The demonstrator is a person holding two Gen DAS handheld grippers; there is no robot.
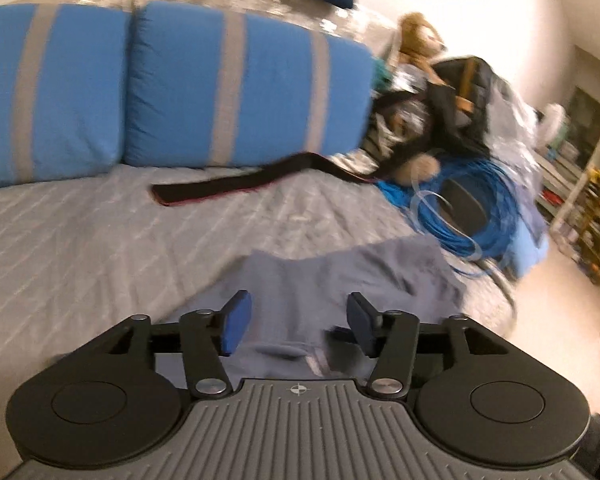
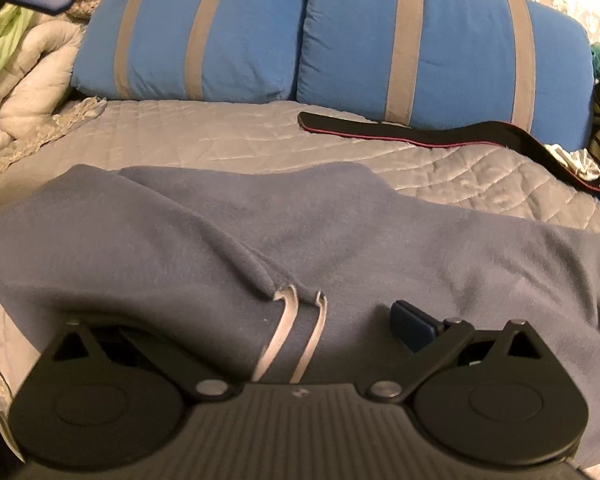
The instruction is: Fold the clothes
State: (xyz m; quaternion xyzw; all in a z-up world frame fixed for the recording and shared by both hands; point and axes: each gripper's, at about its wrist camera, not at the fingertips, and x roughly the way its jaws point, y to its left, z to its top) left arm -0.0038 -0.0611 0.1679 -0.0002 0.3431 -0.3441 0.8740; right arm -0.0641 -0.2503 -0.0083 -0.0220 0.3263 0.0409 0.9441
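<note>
Blue-grey cloth, a soft sweatshirt, lies spread out on the grey quilted bed cover. Two pale drawstrings hang out of a fold in its near edge, close to the right gripper. The right gripper sits low at that edge of the sweatshirt. Only one of its blue pads shows, and the cloth covers the other side, so I cannot tell how wide it is or if it has hold of the cloth. The left gripper is above the sweatshirt too, in its own blurry view. Its two blue pads stand well apart with a wide gap, and nothing is between them. Behind the sweatshirt, at the back of the bed, two blue pillows with grey stripes lie side by side. A long black strap with a red edge lies on the cover just in front of the right pillow. A heap of dark clothes and a coil of blue cable sit at the right end of the bed. A puffy pale blanket is bunched up on the left side.
</note>
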